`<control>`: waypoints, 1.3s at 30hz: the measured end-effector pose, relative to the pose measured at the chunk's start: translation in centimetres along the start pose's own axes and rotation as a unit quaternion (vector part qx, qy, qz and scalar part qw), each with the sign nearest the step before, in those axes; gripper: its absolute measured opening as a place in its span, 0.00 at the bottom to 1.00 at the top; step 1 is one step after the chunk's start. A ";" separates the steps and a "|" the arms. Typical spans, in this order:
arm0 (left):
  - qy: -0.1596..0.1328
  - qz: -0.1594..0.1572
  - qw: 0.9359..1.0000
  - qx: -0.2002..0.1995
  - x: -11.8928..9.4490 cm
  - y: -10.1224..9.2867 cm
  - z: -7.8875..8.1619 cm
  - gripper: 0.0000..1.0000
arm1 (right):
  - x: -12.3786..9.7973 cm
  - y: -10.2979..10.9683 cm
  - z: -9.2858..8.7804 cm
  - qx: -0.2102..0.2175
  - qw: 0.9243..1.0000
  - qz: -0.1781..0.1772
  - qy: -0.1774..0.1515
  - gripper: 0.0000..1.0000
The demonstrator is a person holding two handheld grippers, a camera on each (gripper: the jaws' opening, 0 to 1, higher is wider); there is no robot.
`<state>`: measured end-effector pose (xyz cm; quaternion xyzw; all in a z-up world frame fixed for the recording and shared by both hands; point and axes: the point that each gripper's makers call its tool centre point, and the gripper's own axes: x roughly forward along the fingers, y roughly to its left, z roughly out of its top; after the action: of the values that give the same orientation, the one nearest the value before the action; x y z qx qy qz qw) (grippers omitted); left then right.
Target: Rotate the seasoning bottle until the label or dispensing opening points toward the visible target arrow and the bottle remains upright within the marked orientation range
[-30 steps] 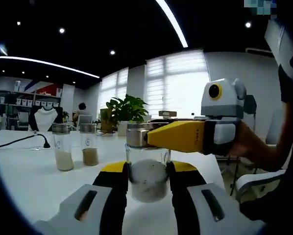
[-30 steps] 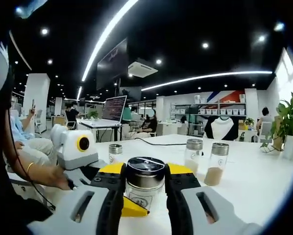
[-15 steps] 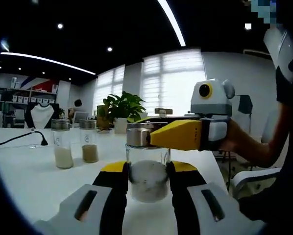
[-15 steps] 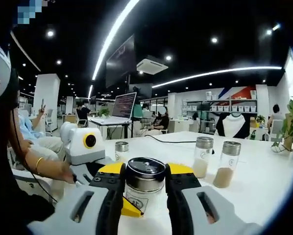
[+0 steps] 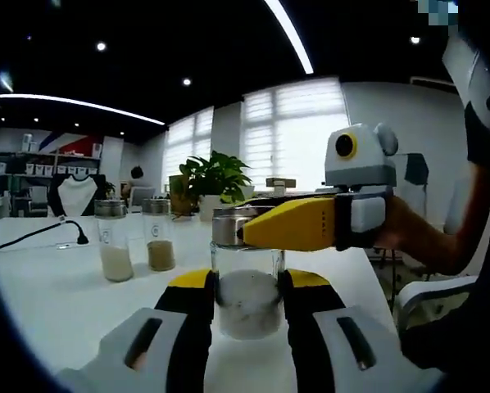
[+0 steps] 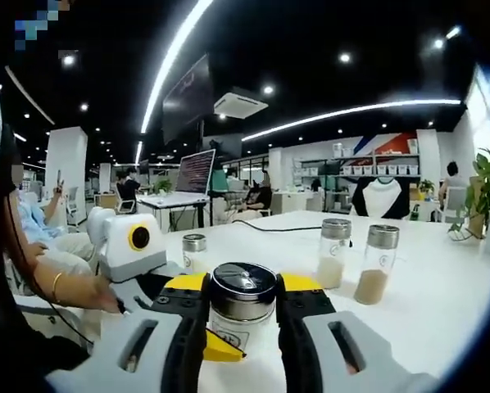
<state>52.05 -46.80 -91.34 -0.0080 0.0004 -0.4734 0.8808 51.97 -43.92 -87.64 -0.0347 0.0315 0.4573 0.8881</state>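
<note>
Clear glass seasoning bottle w/ steel lid [image 5: 247,282] stands upright on the white tabletop [image 5: 56,303], pinned from both sides. Left gripper [image 5: 247,299] jaws clamped on its glass body; right gripper [image 6: 243,304] jaws clamped on the lid. Two more glass spice jars [image 6: 351,258] stand apart, plus a short jar [image 6: 194,250].

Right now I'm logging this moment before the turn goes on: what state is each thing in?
Clear glass seasoning bottle with metal lid: upright, lid on, gripped.
Left gripper: shut on the bottle's glass body.
Right gripper: shut on the lid.
Two glass seasoning jars: upright, capped, apart from the grippers.
Small jar: upright, capped.
</note>
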 end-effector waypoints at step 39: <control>0.051 0.285 0.948 0.129 -1.6 4.7 -1.1 0.39 | 2.9 -1.1 0.7 0.007 0.990 -0.141 -0.021 0.28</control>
<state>55.09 -42.85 -92.52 0.1305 -0.0131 -0.1982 0.9713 54.54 -42.12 -87.20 -0.0231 0.0102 0.3283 0.9442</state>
